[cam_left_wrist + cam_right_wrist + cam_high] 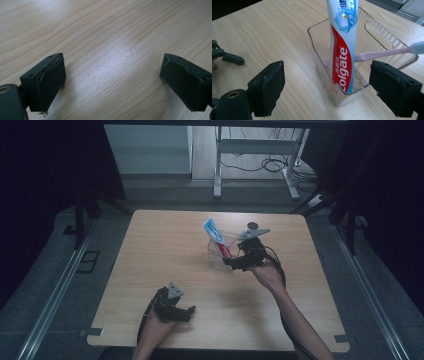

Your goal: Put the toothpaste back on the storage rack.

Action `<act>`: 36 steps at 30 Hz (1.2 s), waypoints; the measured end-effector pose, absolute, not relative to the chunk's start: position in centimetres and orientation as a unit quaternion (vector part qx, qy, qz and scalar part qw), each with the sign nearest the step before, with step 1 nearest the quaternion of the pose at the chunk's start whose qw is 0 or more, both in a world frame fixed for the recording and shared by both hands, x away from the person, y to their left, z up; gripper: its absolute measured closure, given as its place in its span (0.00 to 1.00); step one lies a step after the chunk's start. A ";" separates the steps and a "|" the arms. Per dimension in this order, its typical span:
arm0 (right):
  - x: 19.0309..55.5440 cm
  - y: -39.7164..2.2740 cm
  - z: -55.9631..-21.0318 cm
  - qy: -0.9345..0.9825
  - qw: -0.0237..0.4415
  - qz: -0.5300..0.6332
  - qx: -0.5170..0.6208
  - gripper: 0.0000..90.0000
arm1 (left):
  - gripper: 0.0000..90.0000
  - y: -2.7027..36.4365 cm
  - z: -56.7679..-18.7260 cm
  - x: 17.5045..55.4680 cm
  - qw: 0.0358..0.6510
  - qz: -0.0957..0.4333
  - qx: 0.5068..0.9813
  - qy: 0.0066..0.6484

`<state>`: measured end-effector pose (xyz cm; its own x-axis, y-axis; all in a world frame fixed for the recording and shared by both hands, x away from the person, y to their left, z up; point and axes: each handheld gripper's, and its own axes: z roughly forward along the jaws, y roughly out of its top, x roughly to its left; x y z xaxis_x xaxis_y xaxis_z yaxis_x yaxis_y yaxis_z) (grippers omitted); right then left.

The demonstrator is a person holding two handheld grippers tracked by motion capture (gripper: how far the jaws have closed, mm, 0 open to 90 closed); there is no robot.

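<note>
Looks like you're basically done: toothpaste tube [342, 50] and toothbrush [384, 53] sit in the clear bin [322, 62], right gripper [325, 86] released beside it, left gripper [112, 80] spread wide, empty.

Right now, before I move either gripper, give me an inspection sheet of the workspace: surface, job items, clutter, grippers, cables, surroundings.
Surface: light wooden table, bare around both grippers.
Job's things: clear plastic rectangular bin standing on the table; red, white and blue toothpaste tube standing on end in its near corner, leaning on the wall; pink toothbrush lying across inside the bin, head over the rim.
Clutter: small dark round item behind the bin, too small to identify.
Grippers: left gripper open, low over bare wood; right gripper open, facing the bin's near corner, holding nothing.
Cables: black cable along the right forearm; loose cables on the far floor.
Surroundings: grey metal frame, dark curtains.
</note>
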<state>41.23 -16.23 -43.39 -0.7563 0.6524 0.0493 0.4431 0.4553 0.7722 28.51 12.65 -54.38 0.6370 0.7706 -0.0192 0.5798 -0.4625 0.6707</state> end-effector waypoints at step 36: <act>37.9 -20.9 -45.0 0.836 0.127 0.409 0.341 0.15 | 0.07 12.7 -54.4 28.5 0.329 0.147 0.843 0.400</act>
<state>37.88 -20.91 -45.00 -0.7346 0.6753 0.0662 0.4665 0.4318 0.7720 28.52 12.65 -54.38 0.6376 0.7702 -0.0158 0.5775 -0.4642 0.6716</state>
